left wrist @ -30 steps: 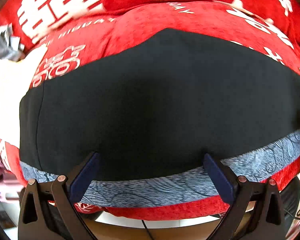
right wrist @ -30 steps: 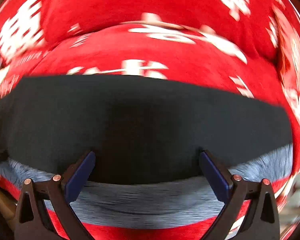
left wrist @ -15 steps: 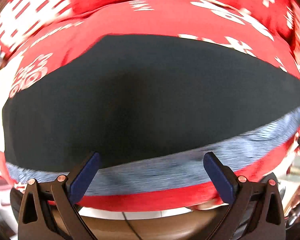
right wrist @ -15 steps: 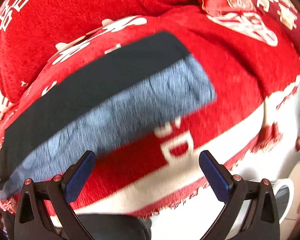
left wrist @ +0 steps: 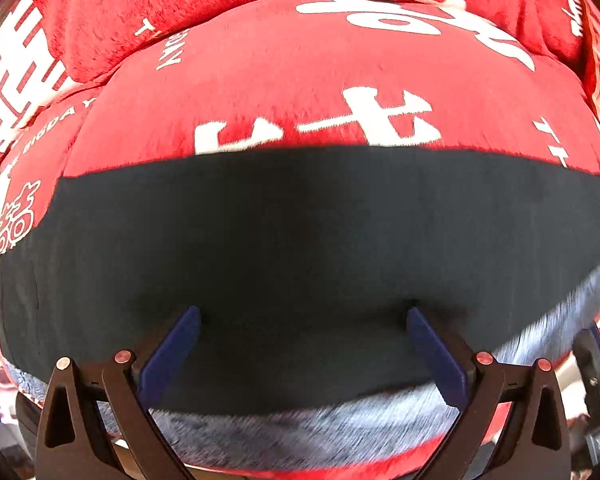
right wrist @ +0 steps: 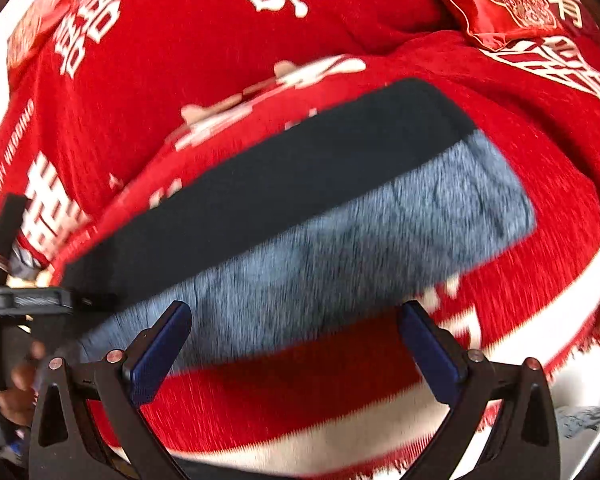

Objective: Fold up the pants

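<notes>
Pants (right wrist: 300,208) lay folded on the sofa (right wrist: 204,40); both grippers (left wrist: 302,344) (right wrist: 294,340) hung spread and empty, apparently lining up another fold.

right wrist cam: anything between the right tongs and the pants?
No object. The right tongs stand open, their tips at the near edge of the pants; below that edge only the red blanket shows. Right wrist view.
</notes>
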Motion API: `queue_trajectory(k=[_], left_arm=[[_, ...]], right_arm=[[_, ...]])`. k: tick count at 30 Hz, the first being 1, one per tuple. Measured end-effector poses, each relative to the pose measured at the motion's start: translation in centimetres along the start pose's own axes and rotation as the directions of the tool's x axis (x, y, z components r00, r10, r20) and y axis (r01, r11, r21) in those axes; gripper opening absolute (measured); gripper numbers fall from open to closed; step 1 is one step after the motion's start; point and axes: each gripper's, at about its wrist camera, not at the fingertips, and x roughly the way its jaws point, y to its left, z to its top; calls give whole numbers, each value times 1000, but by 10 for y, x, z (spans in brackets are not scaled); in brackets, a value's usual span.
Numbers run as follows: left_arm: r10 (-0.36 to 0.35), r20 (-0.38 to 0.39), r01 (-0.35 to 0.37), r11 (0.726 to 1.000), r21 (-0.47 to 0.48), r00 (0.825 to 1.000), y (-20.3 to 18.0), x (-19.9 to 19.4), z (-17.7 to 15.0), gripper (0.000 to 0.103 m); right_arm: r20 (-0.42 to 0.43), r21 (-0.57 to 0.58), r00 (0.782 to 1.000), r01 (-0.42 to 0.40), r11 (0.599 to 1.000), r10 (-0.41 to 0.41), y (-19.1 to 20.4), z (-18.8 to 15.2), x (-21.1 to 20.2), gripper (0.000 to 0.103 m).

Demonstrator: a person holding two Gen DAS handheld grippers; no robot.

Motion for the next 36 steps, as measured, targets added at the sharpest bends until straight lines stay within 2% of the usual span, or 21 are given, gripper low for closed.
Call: queue_trajectory(k=[7,15,18,20,21,22,24,28,30,33,35,36], left_arm=[[2,29,-2,1000,-20,1000,-4,2,13,103],[1,40,0,1000,-30,999,-12,-1,12,103],[-1,47,2,1000,-28,999,-10,0,13,103],[-4,54,5,1000,-23,999,-9,0,12,103],[-5,57,6,1000,-20,998,-9,0,11,103],[-5,60,6,1000,-15,998,-10,0,10,103],[0,69,0,1000,-3,998,-11,1,10,103],[42,103,-45,998,34,994,-21,-3,5,103],[54,97,-59,997,50,994,-24,-2,7,103],[-9,12,9,999,39,1000,-17,0,17,103],[-80,-44,80,997,9,996,0,-2,22,103],[-108,-46,107,994,-18,993,13,-6,22,103]], right_arm=[[57,48,998,-24,999,21,-16,33,11,103],[72,8,997,13,1000,-14,-16,54,18,103],[49,-28,998,50,998,-49,-13,57,23,103],[24,-73,993,119,990,-117,-6,57,24,95],[15,-106,984,180,978,-179,-2,57,23,71],[5,-128,982,188,974,-189,0,58,20,41],[1,-112,987,160,981,-161,3,62,6,24],[67,-161,986,161,974,-152,29,68,-26,22],[118,-219,983,166,962,-143,58,69,-45,22],[164,-310,975,193,931,-147,103,62,-58,22],[193,-404,963,255,878,-190,137,52,-59,22],[208,-440,956,280,854,-206,149,47,-59,22]])
